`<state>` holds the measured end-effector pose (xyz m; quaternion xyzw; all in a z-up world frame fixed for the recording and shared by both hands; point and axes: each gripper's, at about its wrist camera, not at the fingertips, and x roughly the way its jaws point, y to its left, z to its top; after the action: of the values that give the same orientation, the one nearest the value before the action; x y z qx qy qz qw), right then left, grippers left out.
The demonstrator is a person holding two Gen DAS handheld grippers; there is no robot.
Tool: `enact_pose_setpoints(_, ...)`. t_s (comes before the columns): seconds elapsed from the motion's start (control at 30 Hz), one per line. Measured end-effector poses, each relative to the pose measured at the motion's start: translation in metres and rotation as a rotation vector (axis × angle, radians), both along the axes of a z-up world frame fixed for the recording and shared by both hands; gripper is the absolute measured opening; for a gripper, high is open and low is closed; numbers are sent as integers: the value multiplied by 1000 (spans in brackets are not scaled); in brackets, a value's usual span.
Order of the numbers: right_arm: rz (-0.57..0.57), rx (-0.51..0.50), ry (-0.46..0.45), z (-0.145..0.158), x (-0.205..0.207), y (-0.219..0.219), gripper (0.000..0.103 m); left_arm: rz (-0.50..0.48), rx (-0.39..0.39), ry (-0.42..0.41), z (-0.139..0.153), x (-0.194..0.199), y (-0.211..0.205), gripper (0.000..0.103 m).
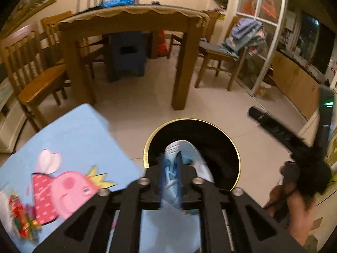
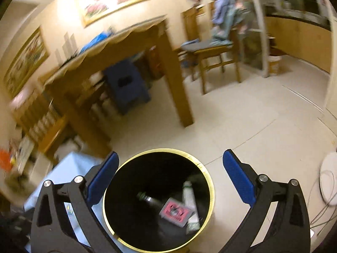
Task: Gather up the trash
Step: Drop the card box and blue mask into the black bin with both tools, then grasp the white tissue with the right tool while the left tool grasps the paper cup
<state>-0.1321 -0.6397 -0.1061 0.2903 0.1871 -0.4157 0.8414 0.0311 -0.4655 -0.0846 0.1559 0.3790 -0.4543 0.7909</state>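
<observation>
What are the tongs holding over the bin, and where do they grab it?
The left tongs pinch a crumpled pale-blue and white wrapper by its near end, above the round black gold-rimmed bin. The right tongs are wide open, holding nothing.

A round black waste bin with a thin gold rim (image 2: 207,181) stands upright on the pale tiled floor, just beside a low table with a light-blue cartoon-print top. Its mouth is open.

Contents visible in the right wrist view: a dark bottle (image 2: 147,199) lying on its side, a flat pink-and-grey printed packet (image 2: 175,211) tilted against the wall, and a pale slender tube-like item (image 2: 189,196), blurred.

In the left wrist view a crumpled pale-blue and white wrapper with a perforated patch (image 1: 181,154) sits above the bin mouth, its lower part between blue gripper pads.
</observation>
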Motion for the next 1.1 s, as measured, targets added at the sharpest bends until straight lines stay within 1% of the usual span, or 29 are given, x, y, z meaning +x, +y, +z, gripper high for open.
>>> enact_pose_setpoints(0.03, -15, 3, -13, 2, -10, -3, 97, -2, 15, -7, -5, -2, -11, 55)
enact_pose_setpoints(0.07, -19, 8, -23, 2, -15, -5, 97, 9, 31, -26, -10, -3, -18, 68)
enact_pose_setpoints(0.1, -20, 12, -29, 4, -20, -6, 97, 17, 35, -41, -11, -4, -21, 76)
enact_pose_setpoints(0.13, -21, 11, -31, 5, -24, -6, 97, 20, 39, -50, -14, -4, -23, 76)
enact_pose_setpoints(0.2, -21, -2, -30, 8, -27, -4, 97, 22, 43, -39, -16, -4, -20, 75)
enact_pose_setpoints(0.27, -10, -20, -22, 11, -28, 0, 97, 36, 41, -49, -14, -3, -7, 75)
enact_pose_setpoints(0.4, 48, -61, 7, 18, 1, 18, 97, 95, 21, -87, 0, -1, 36, 76)
enact_pose_setpoints(0.47, 90, -83, 35, 21, 18, 37, 97, 143, 17, -123, 5, 0, 66, 80)
enact_pose_setpoints(0.53, 160, -96, 56, 24, 37, 61, 97, 208, 31, -177, 10, 2, 96, 81)
enact_pose_setpoints(0.57, 205, -103, 67, 26, 47, 75, 97, 244, 37, -202, 12, 3, 113, 82)
enact_pose_setpoints(0.67, 415, -135, 74, 32, 73, 134, 97, 369, 52, -274, 18, 5, 174, 95)
enact_pose_setpoints(0.7, 524, -149, 82, 33, 84, 163, 97, 409, 52, -297, 20, 6, 194, 97)
enact_pose_setpoints(0.8, 758, -204, 126, 33, 108, 229, 97, 557, 92, -362, 20, 12, 268, 97)
enact_pose_setpoints(0.83, 857, -232, 145, 31, 116, 259, 97, 601, 109, -373, 17, 14, 290, 97)
enact_pose_setpoints(0.9, 992, -258, 165, 28, 128, 299, 97, 666, 129, -377, 13, 17, 322, 97)
enact_pose_setpoints(1.0, 1155, -238, 175, 23, 149, 345, 97, 755, 143, -341, 4, 29, 378, 97)
enact_pose_setpoints(1.03, 1205, -226, 168, 22, 156, 359, 97, 776, 145, -333, 3, 32, 390, 97)
enact_pose_setpoints(1.1, 1263, -222, 170, 20, 166, 377, 97, 810, 137, -311, -2, 35, 411, 97)
